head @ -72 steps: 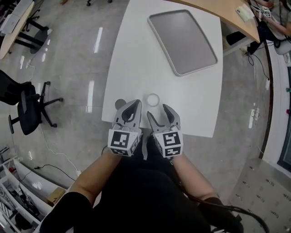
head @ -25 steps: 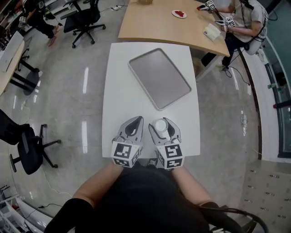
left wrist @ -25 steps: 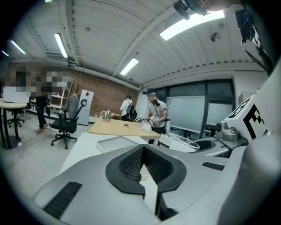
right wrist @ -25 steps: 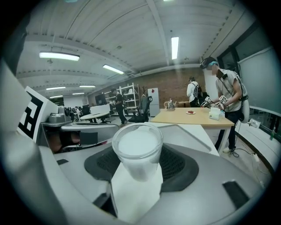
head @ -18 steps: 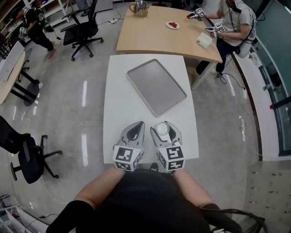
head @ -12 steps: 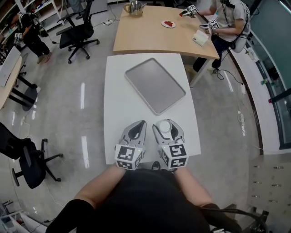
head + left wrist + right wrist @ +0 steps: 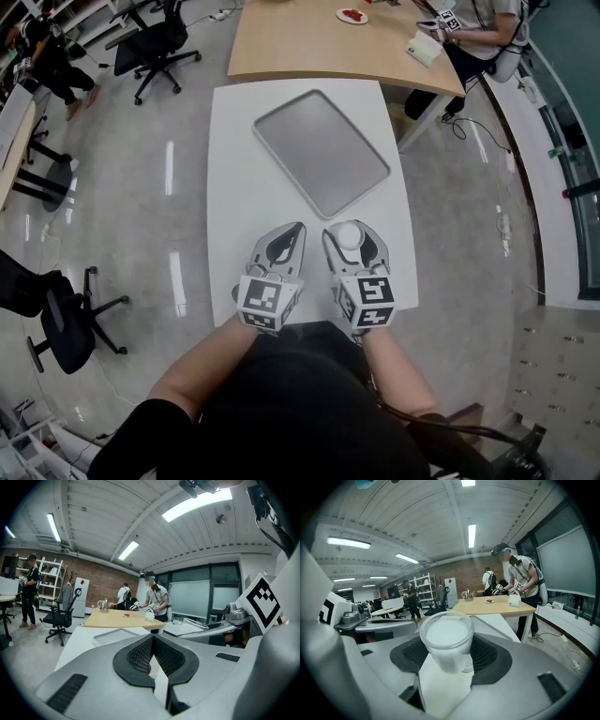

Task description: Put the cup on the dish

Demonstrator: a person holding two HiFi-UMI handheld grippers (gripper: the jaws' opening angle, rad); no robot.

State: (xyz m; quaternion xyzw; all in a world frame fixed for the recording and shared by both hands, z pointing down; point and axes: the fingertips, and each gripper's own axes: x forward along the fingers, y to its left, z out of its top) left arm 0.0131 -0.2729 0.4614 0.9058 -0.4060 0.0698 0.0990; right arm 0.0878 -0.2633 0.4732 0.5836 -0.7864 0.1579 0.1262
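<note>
A small translucent white cup [image 7: 348, 234] [image 7: 446, 639] sits between the pads of my right gripper [image 7: 353, 240] [image 7: 448, 654], which is shut on it near the front of the white table [image 7: 234, 178]. The cup stands upright, and its rim shows above the jaws. My left gripper [image 7: 282, 246] [image 7: 152, 638] is just to the left, its tips touching, with nothing gripped. The grey rectangular tray [image 7: 322, 150] [image 7: 119, 635] lies flat further back on the table, well ahead of both grippers.
Behind the white table is a wooden table [image 7: 328, 37] with a plate [image 7: 353, 15] on it and a person [image 7: 487, 28] at its right end. Office chairs [image 7: 155, 42] stand on the glossy floor at left. The white table's right edge [image 7: 410, 253] is close to my right gripper.
The cup stood on the table ahead of both grippers. Now the right gripper's jaws have come round it and shut on it. The left gripper stays beside it.
</note>
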